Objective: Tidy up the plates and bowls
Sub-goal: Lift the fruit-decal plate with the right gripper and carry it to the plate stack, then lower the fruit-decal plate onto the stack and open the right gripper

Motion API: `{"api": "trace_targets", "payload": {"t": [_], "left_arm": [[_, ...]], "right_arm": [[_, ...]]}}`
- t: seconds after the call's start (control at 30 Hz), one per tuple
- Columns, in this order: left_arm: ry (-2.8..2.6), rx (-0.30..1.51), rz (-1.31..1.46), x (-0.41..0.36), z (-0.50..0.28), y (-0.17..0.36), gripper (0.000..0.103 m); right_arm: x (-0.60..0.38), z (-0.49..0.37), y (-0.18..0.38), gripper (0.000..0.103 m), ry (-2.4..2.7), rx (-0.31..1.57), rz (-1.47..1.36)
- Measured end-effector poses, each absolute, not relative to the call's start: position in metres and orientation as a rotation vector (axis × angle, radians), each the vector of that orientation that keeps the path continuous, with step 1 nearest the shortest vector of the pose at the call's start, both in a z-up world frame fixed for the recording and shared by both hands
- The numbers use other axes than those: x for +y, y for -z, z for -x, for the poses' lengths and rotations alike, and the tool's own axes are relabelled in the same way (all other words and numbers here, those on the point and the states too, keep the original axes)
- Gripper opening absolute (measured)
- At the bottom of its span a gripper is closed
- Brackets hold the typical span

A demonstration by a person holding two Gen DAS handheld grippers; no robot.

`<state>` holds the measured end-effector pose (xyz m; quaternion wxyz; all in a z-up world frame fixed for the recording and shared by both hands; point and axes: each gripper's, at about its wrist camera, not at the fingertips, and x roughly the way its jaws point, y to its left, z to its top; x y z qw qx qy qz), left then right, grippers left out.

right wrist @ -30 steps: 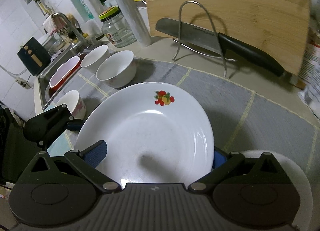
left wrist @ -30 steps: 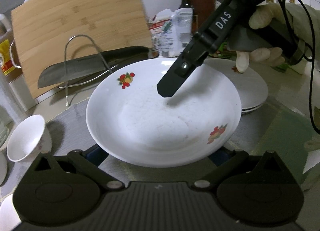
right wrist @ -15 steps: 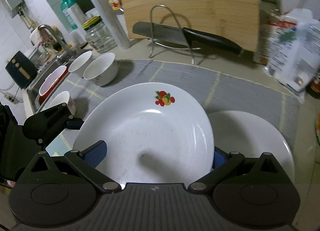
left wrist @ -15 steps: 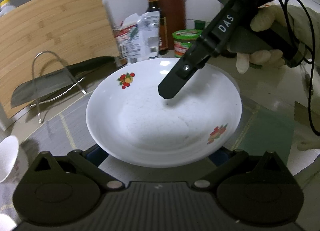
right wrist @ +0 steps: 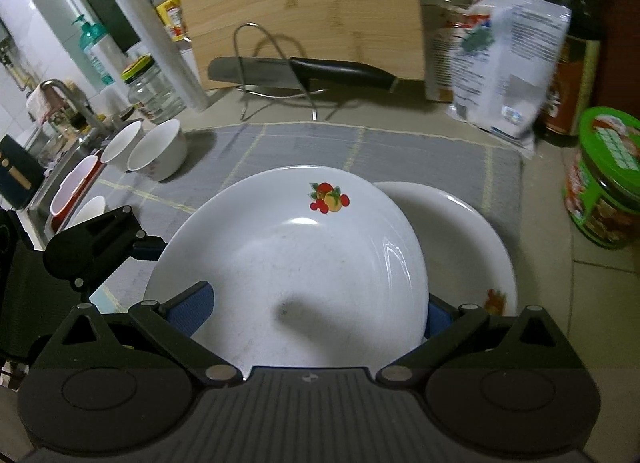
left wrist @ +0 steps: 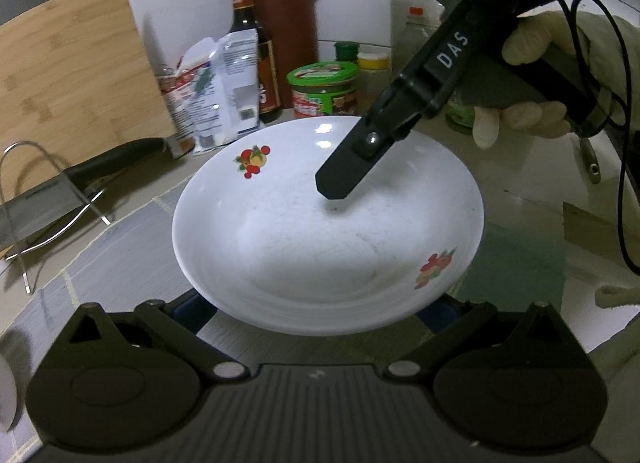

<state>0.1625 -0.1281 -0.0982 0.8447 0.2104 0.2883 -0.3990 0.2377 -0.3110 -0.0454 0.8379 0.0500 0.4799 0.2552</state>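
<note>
A white plate with fruit prints [left wrist: 320, 239] [right wrist: 288, 263] hangs above the grey mat [right wrist: 320, 147]. My left gripper [left wrist: 316, 307] grips its near part, a blue pad tucked under the rim on each side. My right gripper [right wrist: 320, 311] holds it the same way from the other side. In the left wrist view a black finger of the right gripper [left wrist: 336, 191] reaches over the plate. The left gripper [right wrist: 152, 251] meets the plate's left rim. A stack of white plates [right wrist: 472, 247] lies on the mat, partly under the held plate's right edge. Two white bowls [right wrist: 158, 155] stand at the mat's far left.
A bamboo board [right wrist: 300, 3] leans at the back, with a knife [right wrist: 320, 71] on a wire rack before it. Bags [right wrist: 504, 63], a dark bottle [right wrist: 576, 43] and a green-lidded jar [right wrist: 608, 175] crowd the right. The sink [right wrist: 72, 183] is at the left. A gloved hand [left wrist: 532, 47] holds the right gripper.
Both grippers have carried the plate to the right across the mat. The plate stack has slid in under its right edge, and the bowls and board have dropped away to the left.
</note>
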Motion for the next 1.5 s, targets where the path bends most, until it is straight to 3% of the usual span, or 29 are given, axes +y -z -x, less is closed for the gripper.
{"api": "trace_targets", "payload": {"t": [1.5], "left_arm": [[0.891,0.703,-0.450,-0.165,-0.194,0.112,0.103]], "right_arm": [[-0.337,-0.250,0.070,0.103,-0.405,1.086,-0.117]]}}
